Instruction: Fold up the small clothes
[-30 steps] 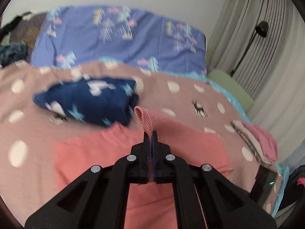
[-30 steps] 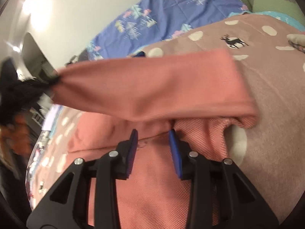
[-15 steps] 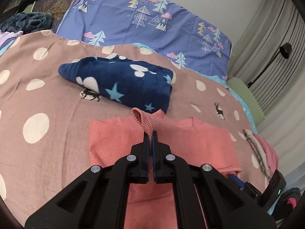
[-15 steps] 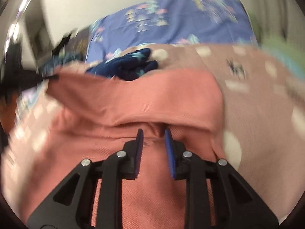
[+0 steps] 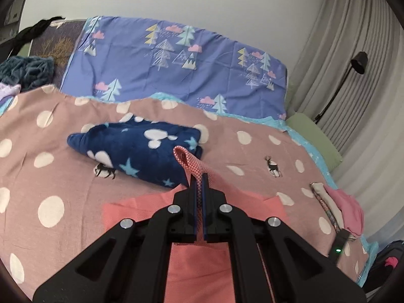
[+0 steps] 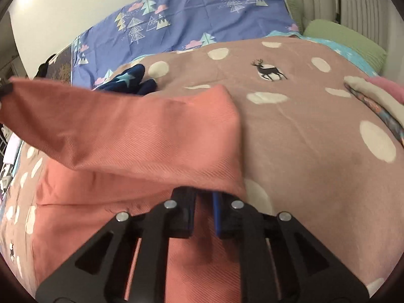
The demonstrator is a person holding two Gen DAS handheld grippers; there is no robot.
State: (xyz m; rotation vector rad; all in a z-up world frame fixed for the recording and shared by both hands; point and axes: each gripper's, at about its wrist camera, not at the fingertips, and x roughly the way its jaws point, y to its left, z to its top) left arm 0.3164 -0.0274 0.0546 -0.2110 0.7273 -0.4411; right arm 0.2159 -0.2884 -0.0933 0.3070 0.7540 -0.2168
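A salmon-pink garment [image 5: 197, 265] lies on the dotted brown bedspread [image 5: 50, 181]. My left gripper [image 5: 201, 176] is shut on a pinched edge of it, and a loop of cloth sticks up past the fingertips. In the right wrist view the same garment [image 6: 141, 136] is folded over itself, with its upper layer stretched to the left edge. My right gripper [image 6: 203, 197] has its jaws a little apart around the fold, and the upper layer hides the fingertips, so I cannot tell whether they pinch the cloth.
A folded navy star-print fleece [image 5: 141, 154] lies just beyond the garment. A stack of folded clothes [image 5: 338, 209] sits at the right edge of the bed. A blue tree-print pillow [image 5: 176, 63] and a green pillow [image 5: 315, 139] lie at the head.
My left gripper has drawn back with the pinched edge, so less garment shows ahead of it. My right gripper's jaws have narrowed, and the fold now covers their tips.
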